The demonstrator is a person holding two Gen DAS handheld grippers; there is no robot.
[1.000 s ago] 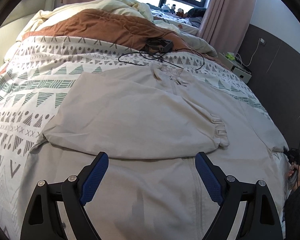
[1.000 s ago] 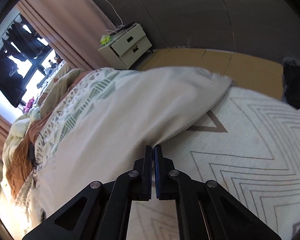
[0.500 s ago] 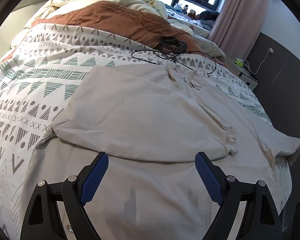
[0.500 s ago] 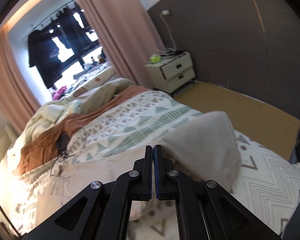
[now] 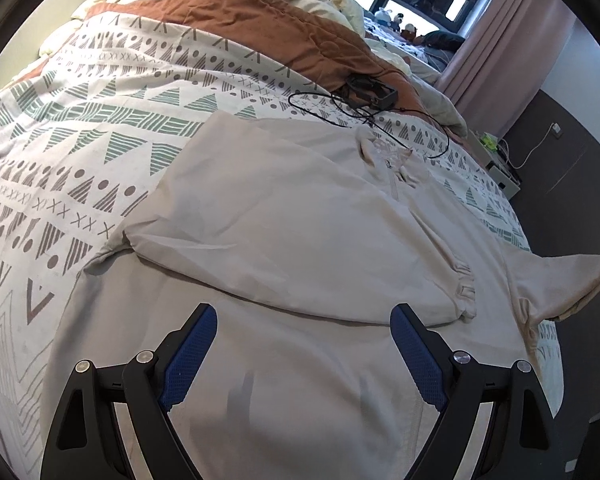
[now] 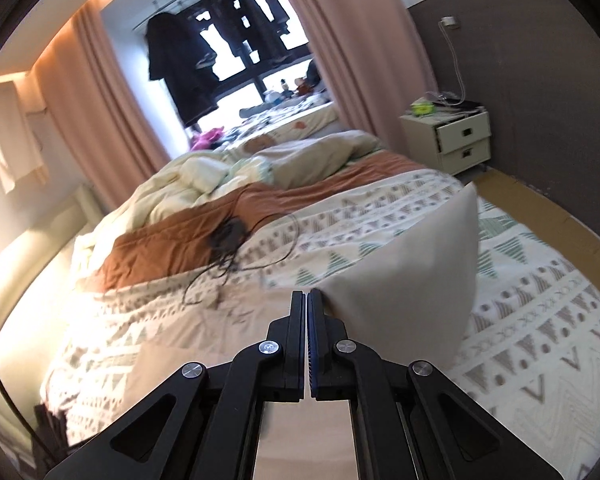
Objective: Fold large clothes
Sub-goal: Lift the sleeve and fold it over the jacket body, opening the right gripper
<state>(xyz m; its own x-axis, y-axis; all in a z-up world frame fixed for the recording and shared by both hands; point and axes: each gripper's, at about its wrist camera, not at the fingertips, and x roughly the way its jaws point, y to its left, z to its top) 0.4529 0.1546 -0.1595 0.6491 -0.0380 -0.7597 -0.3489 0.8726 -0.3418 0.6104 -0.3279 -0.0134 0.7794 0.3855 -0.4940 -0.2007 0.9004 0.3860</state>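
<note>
one beige garment (image 5: 300,216) lies spread across the bed (image 5: 60,168), on a patterned cover with triangles and dots. one sleeve is folded over its body, the cuff (image 5: 465,292) at about 3 o'clock in the left wrist view. the garment's corner (image 5: 571,280) at 3 o'clock is lifted off the bed into a peak.

the left hand-held gripper (image 5: 301,340) hovers over the garment's near part, jaws wide apart with nothing between them. the right hand-held gripper (image 6: 307,300) is closed tight on a fold of the garment (image 6: 411,280), which rises as a taut flap toward 2 o'clock in the right wrist view.

one black cable (image 5: 363,116) with a small black device (image 5: 373,90) lies on the cover just beyond the collar, at 12 o'clock, the cable's loop crossing the collar. a rust-brown blanket (image 5: 260,20) and a crumpled cream duvet (image 6: 204,180) sit further up the bed. one white nightstand (image 6: 455,136) with two drawers stands at 2 o'clock, beside two pink curtains (image 6: 100,120) framing the window.
</note>
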